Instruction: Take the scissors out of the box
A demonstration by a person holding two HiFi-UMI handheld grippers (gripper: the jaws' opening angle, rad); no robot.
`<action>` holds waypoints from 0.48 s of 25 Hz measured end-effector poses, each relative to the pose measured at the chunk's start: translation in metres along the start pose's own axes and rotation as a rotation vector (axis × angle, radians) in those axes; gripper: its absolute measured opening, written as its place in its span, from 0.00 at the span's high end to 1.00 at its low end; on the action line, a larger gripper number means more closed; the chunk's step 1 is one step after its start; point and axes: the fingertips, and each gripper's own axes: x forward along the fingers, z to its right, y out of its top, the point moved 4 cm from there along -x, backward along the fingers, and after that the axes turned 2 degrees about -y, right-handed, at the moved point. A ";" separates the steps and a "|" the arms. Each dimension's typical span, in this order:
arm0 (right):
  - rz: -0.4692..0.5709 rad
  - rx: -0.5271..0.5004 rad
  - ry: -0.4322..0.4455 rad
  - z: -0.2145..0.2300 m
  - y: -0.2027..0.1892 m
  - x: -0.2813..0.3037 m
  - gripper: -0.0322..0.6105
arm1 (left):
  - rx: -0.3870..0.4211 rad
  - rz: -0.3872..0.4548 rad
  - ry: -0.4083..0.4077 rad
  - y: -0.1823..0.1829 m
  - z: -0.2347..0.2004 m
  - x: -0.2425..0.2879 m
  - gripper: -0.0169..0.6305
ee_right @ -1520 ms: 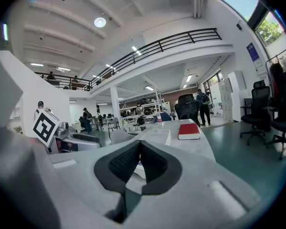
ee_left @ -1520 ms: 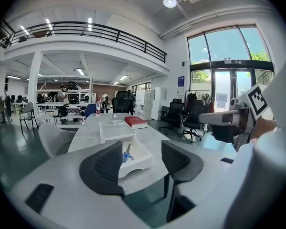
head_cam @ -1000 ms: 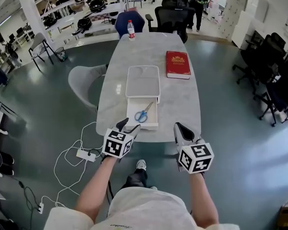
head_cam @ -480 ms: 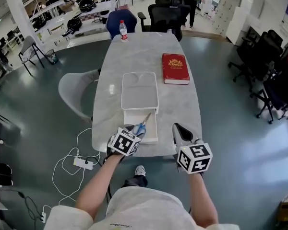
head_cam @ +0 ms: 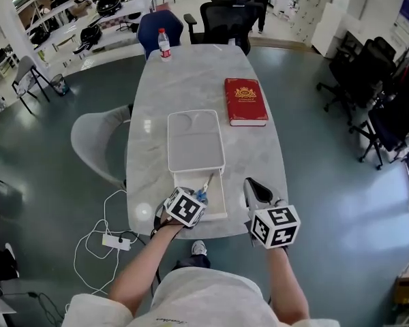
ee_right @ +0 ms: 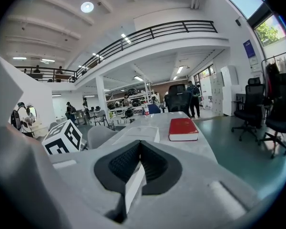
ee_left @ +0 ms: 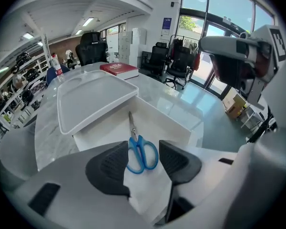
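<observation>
Scissors (ee_left: 142,152), blue-handled, lie flat on the floor of the open white box (ee_left: 168,122), blades pointing towards the slid-back lid (ee_left: 90,97). The left gripper (ee_left: 144,151) hangs steeply over them, its jaws apart and closing, with the handle loops between the pads and not yet pressed. Recommended practice: centre both pads on the loops, go low enough to catch the plastic rather than skim it, then lift straight up before carrying sideways. The box walls stand close on either side, and the lid's edge lies just beyond the blade tips. The right gripper (ee_right: 139,144) has its jaws pressed together, holds nothing identifiable, and sits just beside the box at the marble table's (head_cam: 157,114) near edge. Open tabletop lies beyond the lid, near the red book (head_cam: 245,101).
</observation>
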 end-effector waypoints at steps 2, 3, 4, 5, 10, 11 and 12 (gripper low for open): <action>-0.002 0.005 -0.010 0.002 0.003 0.009 0.94 | -0.002 -0.012 -0.027 0.002 0.001 0.003 0.66; -0.001 0.007 -0.014 0.003 0.005 0.013 0.94 | -0.001 -0.017 -0.039 0.001 0.002 0.004 0.66; 0.000 0.010 -0.018 0.003 0.007 0.016 0.94 | 0.006 -0.022 -0.047 0.001 0.003 0.006 0.66; 0.003 0.011 -0.021 0.004 0.009 0.020 0.94 | 0.015 -0.027 -0.052 0.001 0.003 0.008 0.66; 0.012 0.014 -0.017 0.009 0.018 0.031 0.94 | 0.038 -0.067 -0.061 0.001 0.005 0.016 0.66; 0.015 0.015 -0.012 0.011 0.018 0.033 0.94 | 0.041 -0.078 -0.057 0.000 0.005 0.018 0.66; 0.017 0.016 -0.006 0.013 0.019 0.035 0.94 | 0.040 -0.086 -0.053 -0.001 0.004 0.020 0.66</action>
